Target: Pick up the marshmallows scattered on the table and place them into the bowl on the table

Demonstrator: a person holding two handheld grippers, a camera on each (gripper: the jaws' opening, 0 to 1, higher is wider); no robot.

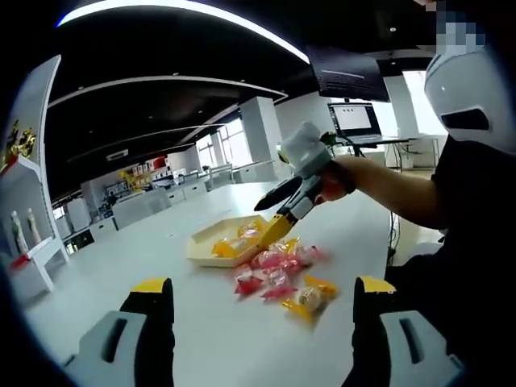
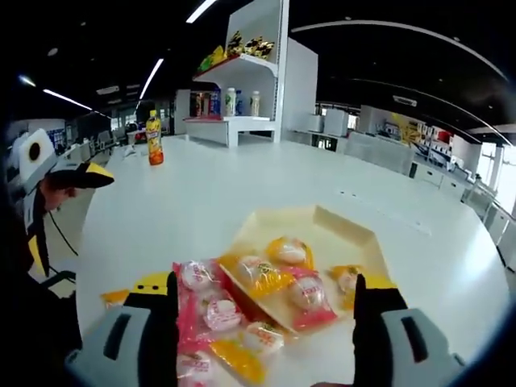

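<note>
A cream, shallow bowl (image 1: 201, 248) (image 2: 334, 224) lies on the white table (image 1: 161, 242). Several pink and yellow wrapped marshmallows (image 1: 278, 278) (image 2: 211, 310) are heaped on the table beside its near edge, and a few marshmallows (image 2: 289, 251) rest inside it. My left gripper (image 1: 264, 287) is open and low, short of the heap, with nothing between its jaws. My right gripper (image 2: 264, 289) is open too, hovering over the heap and the bowl's rim. The left gripper view has that right gripper (image 1: 282, 222), held by a hand, tips down at the bowl's edge.
An orange drink bottle (image 2: 153, 139) stands far back on the table. A white shelf (image 2: 254, 76) with bottles and snack packs rises behind it. The person in black (image 1: 476, 242) stands at the table's side. A monitor (image 1: 355, 119) sits on a distant desk.
</note>
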